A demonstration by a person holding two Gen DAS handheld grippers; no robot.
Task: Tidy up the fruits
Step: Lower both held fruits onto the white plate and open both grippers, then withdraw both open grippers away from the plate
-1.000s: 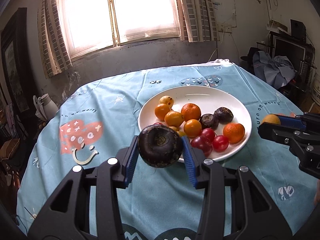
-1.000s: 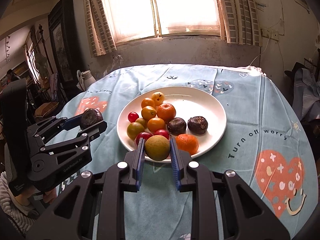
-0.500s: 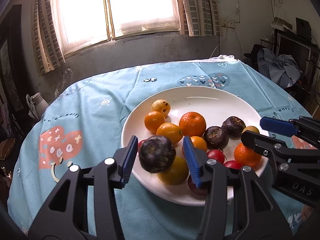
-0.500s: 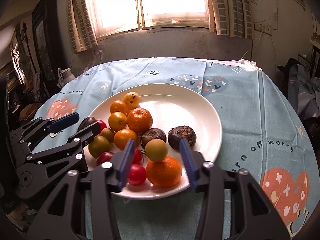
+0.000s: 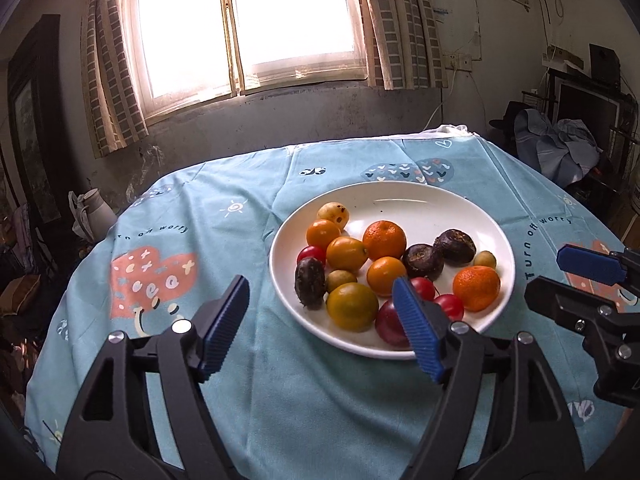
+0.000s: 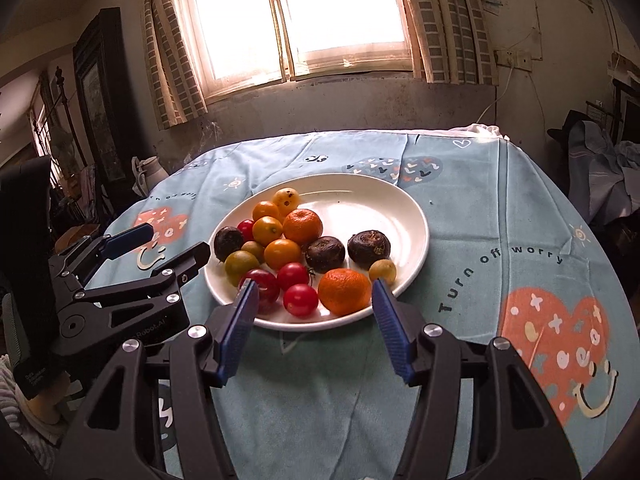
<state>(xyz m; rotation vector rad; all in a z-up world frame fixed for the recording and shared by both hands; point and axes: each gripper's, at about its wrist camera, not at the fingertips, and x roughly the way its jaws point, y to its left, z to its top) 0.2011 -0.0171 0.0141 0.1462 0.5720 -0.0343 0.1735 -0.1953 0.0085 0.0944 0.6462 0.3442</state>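
Both fruits have just been let go: the left gripper (image 5: 320, 326), jaws opening and empty, has dropped its dark round fruit (image 5: 310, 282) onto the white plate (image 5: 420, 200) just ahead; the right gripper (image 6: 314, 328), jaws apart and empty, has left the small yellow-green fruit (image 6: 382, 270) there too. All visible fruit now sits plated.

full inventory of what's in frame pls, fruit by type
plate: 1, white, on the tablecloth
tangerines: 2, orange, on plate
dark purple-brown fruits: 3, on plate
small orange-yellow fruits: 6, plate's left half
red fruits: 4, plate's near side
small yellowish fruits: 2, on plate
tablecloth: 1, light blue, printed, covers table
jug: 1, white, beyond table, left
left gripper: jaws opening, empty
right gripper: open, empty
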